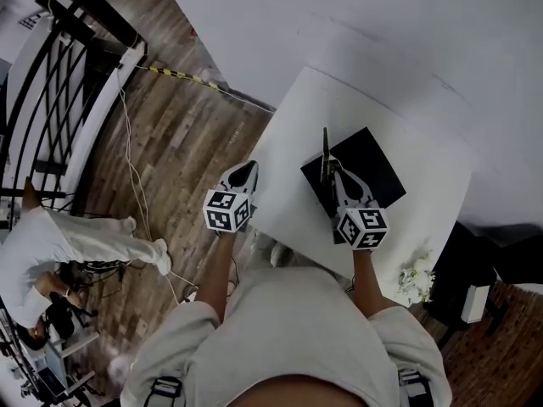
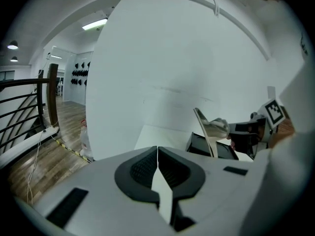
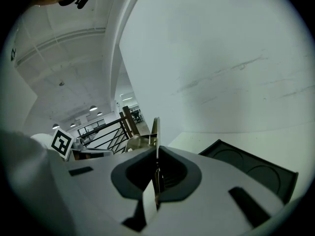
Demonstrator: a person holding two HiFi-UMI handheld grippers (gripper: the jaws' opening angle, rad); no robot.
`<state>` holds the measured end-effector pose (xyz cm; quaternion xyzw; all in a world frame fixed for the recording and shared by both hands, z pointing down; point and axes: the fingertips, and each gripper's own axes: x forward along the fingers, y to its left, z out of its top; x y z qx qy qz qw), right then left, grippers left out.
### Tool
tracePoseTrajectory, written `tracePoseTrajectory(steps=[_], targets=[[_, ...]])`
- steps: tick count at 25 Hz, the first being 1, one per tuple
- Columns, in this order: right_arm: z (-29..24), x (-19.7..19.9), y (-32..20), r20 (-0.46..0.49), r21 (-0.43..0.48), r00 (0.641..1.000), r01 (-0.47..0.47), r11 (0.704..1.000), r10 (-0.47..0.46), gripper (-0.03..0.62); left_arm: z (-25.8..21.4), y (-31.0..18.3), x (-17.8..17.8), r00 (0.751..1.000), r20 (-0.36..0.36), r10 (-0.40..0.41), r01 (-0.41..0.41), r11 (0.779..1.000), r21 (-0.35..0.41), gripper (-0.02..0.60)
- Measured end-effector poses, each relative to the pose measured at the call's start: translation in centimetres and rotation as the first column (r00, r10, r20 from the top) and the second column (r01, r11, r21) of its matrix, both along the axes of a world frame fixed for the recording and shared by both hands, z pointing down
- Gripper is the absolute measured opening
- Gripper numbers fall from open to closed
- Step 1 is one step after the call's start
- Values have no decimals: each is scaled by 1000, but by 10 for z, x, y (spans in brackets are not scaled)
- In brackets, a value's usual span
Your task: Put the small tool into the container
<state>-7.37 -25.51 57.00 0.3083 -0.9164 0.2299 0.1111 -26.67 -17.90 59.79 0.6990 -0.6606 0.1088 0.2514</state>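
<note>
The small tool [image 1: 325,155], a thin metal strip, is pinched by its near end in the right gripper [image 1: 336,173], whose jaws are pressed together on it. It hangs in the air over the left part of the black container [image 1: 373,164], and its free end points away from us, past the container's far-left edge.

We think the main risk is there. If the jaws let go now, the long free end may land on the rim or on the white table [image 1: 284,202], and the tool may tip out. The grip is on a narrow flat strip, so the tool could also turn in the jaws when it touches the bottom. The container looks shallow and light, and a push from the tool might slide it.

The left gripper [image 1: 244,175] is at the near-left edge of the table, apart from the container. Its jaws are closed against each other with nothing between them, and it does not steady the container.

Small white flowers [image 1: 416,282], as it seems, lie at the near-right edge of the table, well apart. On the wooden floor at the left we see a cable [image 1: 129,155], a black railing [image 1: 51,91] and a person in white [image 1: 68,242]. Nothing stands between the tool and the container.
</note>
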Motion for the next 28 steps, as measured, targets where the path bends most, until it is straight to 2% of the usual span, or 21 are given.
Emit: tracePoseTrajectory(steps=[6, 13, 17, 28], targets=[[2, -19, 18, -13, -2, 996, -83, 997, 83, 5, 6, 6, -25, 997, -12, 76, -76, 997, -5, 12], [1, -26, 35, -28, 10, 986, -162, 987, 163, 5, 11, 6, -33, 987, -32, 160, -160, 987, -2, 12], [-3, -17, 41, -38, 22, 975, -216, 976, 217, 5, 9, -4, -23, 973, -44, 225, -225, 974, 12, 12], [-2, 35, 46, -78, 35, 926, -369, 929, 370, 5, 7, -41, 30, 916, -63, 395, -394, 919, 31, 12]])
